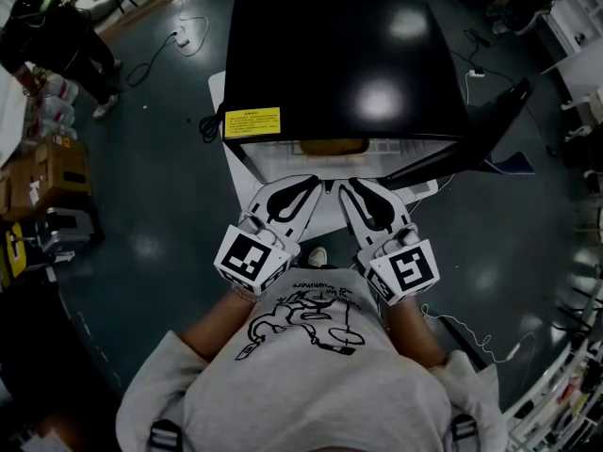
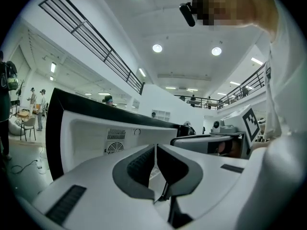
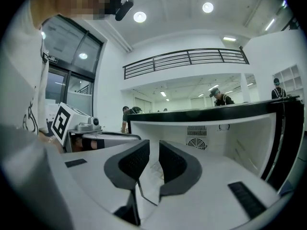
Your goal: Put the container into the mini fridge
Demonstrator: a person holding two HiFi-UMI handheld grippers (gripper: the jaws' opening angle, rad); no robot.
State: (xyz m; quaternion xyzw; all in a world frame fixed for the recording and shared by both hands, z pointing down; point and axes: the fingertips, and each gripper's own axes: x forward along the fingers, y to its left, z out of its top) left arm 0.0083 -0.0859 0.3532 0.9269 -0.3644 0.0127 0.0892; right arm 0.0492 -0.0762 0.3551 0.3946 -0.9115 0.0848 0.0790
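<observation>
A black mini fridge [image 1: 349,55] stands in front of me, its door [image 1: 476,135] swung open to the right. A tan-brown container [image 1: 331,146] shows just inside the opening, under the top's front edge. Both grippers hang side by side before the opening, apart from the container. My left gripper [image 1: 317,180] [image 2: 156,150] has its jaws together with nothing between them. My right gripper [image 1: 344,184] [image 3: 154,152] keeps a narrow gap, and only the white fridge floor shows through it. The white interior with a round fan vent [image 3: 196,143] lies ahead; the container is hidden in both gripper views.
A yellow label [image 1: 252,121] sits on the fridge's front left corner. The fridge rests on a white platform [image 1: 217,92]. Cables [image 1: 170,45] trail on the dark floor at the left. Cardboard boxes [image 1: 57,168] and a person in dark clothes [image 1: 47,36] are far left.
</observation>
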